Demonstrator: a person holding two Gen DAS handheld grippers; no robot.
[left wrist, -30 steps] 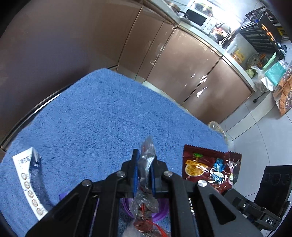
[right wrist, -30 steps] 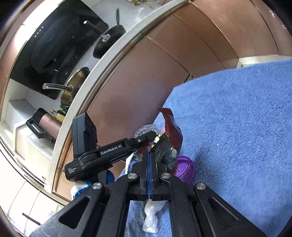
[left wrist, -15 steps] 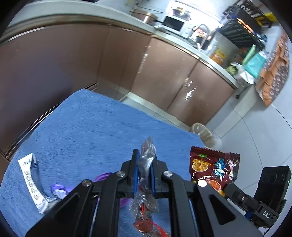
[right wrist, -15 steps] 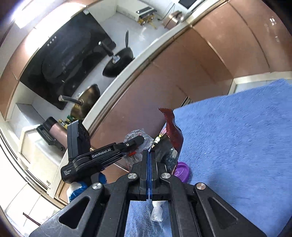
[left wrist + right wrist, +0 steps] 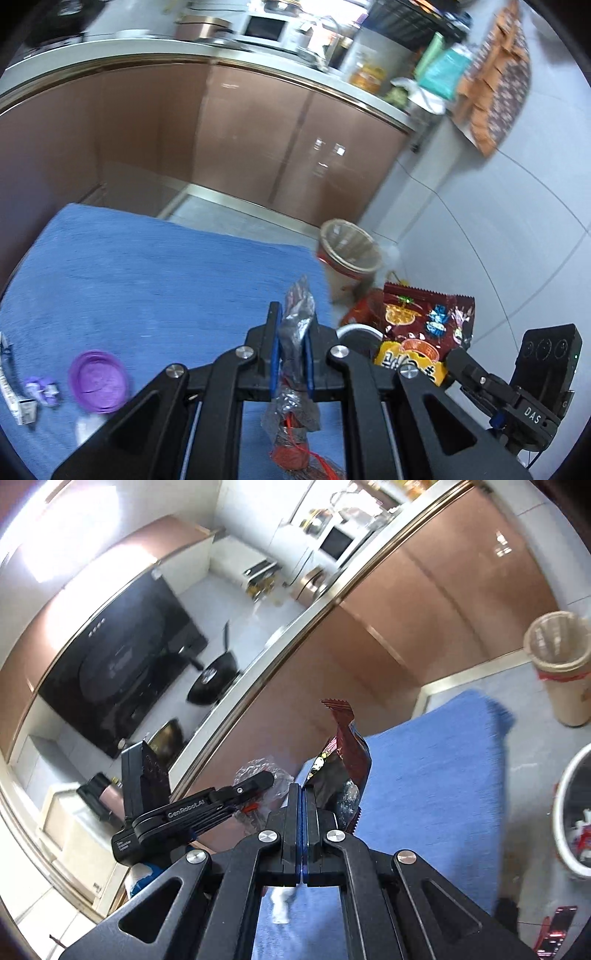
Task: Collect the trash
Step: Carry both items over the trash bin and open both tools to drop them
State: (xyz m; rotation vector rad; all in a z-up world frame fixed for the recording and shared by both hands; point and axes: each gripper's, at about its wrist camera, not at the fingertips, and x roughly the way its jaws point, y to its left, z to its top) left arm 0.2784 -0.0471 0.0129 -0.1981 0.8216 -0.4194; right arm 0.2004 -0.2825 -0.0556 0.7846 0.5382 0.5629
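Note:
My left gripper (image 5: pixel 291 317) is shut on a crumpled clear plastic wrapper (image 5: pixel 297 302) with red bits hanging below, held above the blue towel (image 5: pixel 166 273). My right gripper (image 5: pixel 302 794) is shut on a dark red snack bag (image 5: pixel 349 753); that bag also shows in the left wrist view (image 5: pixel 424 325) to the right. The left gripper and its wrapper (image 5: pixel 258 771) show at the left of the right wrist view. A white trash bin (image 5: pixel 569 812) with trash in it stands on the floor at the right edge; its rim (image 5: pixel 356 330) peeks out behind my left fingers.
A beige bin (image 5: pixel 347 254) lined with a bag stands on the floor past the towel's far edge. A purple lid (image 5: pixel 98 380), small purple bits (image 5: pixel 40 389) and a white paper strip (image 5: pixel 11 391) lie on the towel at left. Brown cabinets (image 5: pixel 258 147) stand behind.
Both grippers have lifted and swung right, away from the towel's middle, keeping their loads. The beige bin and the white bin have come into view.

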